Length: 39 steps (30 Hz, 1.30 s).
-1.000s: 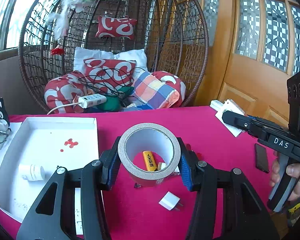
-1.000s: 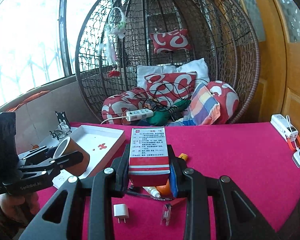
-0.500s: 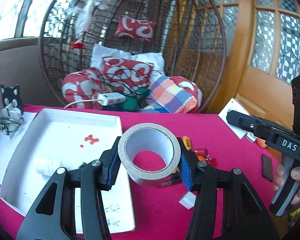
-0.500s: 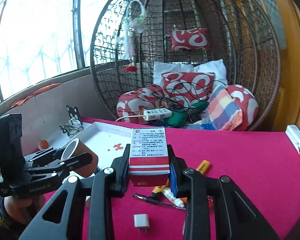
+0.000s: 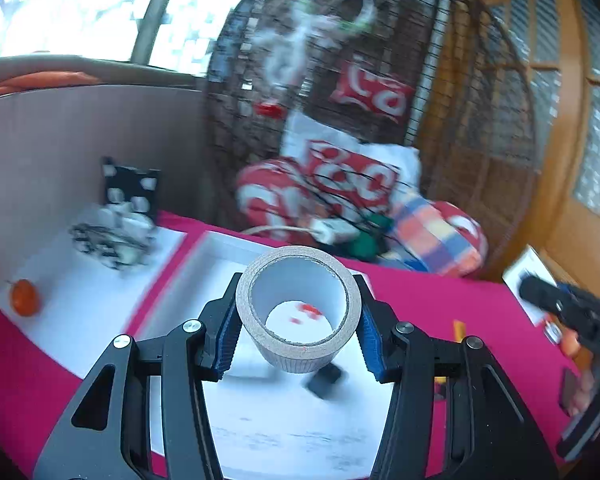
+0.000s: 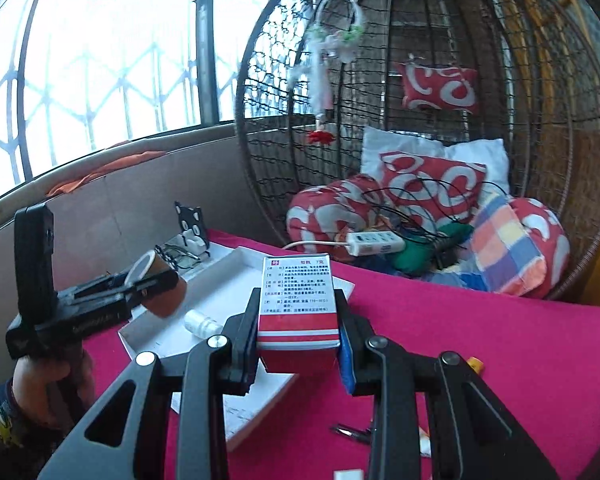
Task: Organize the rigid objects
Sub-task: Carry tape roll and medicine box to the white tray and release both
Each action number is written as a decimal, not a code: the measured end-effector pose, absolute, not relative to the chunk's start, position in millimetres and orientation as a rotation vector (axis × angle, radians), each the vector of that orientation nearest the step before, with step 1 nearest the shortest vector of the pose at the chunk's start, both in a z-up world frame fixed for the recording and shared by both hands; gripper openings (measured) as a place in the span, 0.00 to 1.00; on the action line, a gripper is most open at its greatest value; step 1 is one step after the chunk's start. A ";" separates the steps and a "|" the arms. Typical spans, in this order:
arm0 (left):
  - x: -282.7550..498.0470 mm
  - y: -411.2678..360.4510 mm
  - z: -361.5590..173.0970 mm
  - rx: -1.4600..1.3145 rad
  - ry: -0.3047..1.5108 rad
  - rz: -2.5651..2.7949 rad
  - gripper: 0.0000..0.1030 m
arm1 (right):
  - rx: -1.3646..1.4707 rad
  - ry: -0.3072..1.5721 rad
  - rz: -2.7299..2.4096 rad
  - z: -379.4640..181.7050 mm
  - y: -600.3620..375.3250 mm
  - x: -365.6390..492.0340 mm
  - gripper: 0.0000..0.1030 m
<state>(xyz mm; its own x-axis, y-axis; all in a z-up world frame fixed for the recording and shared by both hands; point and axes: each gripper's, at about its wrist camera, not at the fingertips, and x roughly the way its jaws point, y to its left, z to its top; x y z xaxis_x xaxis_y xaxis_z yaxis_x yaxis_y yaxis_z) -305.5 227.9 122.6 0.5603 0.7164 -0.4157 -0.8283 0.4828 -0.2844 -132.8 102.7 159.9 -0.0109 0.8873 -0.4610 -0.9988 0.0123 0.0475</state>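
your left gripper (image 5: 298, 326) had its jaws clamped on the roll of tape (image 5: 297, 308), one blue pad against each side, the roll's open core facing up and toward the camera at the centre of the left wrist view. the roll hung above the white tray (image 5: 204, 256), whose floor with a few small red marks showed through the core. a small dark object (image 5: 325, 378), too blurred to name, lay in the tray just below the roll. the whole left view was smeared, so finer detail there could not be told. at the left edge of that frame an orange ball (image 5: 24, 298) sat on a white sheet beside the tray. in the right wrist view your right gripper (image 6: 298, 334) had its jaws closed on the red and white box (image 6: 298, 312), held upright with its printed face toward the camera, in the lower middle of the frame above the near right corner of the tray. a small white bottle (image 6: 203, 323) lay on its side in the tray, left of the box. the pink counter (image 6: 480, 328) spread to the right, with a pen (image 6: 350, 432) lying on it near the bottom of the frame. the wicker egg chair (image 6: 420, 120) with red cushions filled the upper right.
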 end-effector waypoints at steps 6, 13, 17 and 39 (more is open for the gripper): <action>-339.8 264.8 99.4 -0.612 0.293 1.016 0.49 | -0.396 0.470 1.588 141.2 134.0 -156.6 0.30; -314.6 294.3 77.3 -0.640 0.378 0.994 0.49 | -0.472 0.561 1.537 101.7 196.7 -163.6 0.30; -295.6 306.5 70.0 -0.627 0.419 0.989 0.49 | -0.509 0.605 1.492 79.0 216.9 -164.5 0.30; -297.4 279.1 85.5 -0.579 0.296 1.089 1.00 | -0.375 0.626 1.461 67.1 197.5 -158.8 1.00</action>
<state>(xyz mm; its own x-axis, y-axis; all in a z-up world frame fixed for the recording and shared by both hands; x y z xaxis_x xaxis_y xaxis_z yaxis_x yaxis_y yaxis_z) -297.4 279.1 85.5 0.4442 0.7449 -0.4978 -0.8944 0.3361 -0.2952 -158.8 197.5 67.1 -0.0060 0.7993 -0.6008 -0.9864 0.0940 0.1348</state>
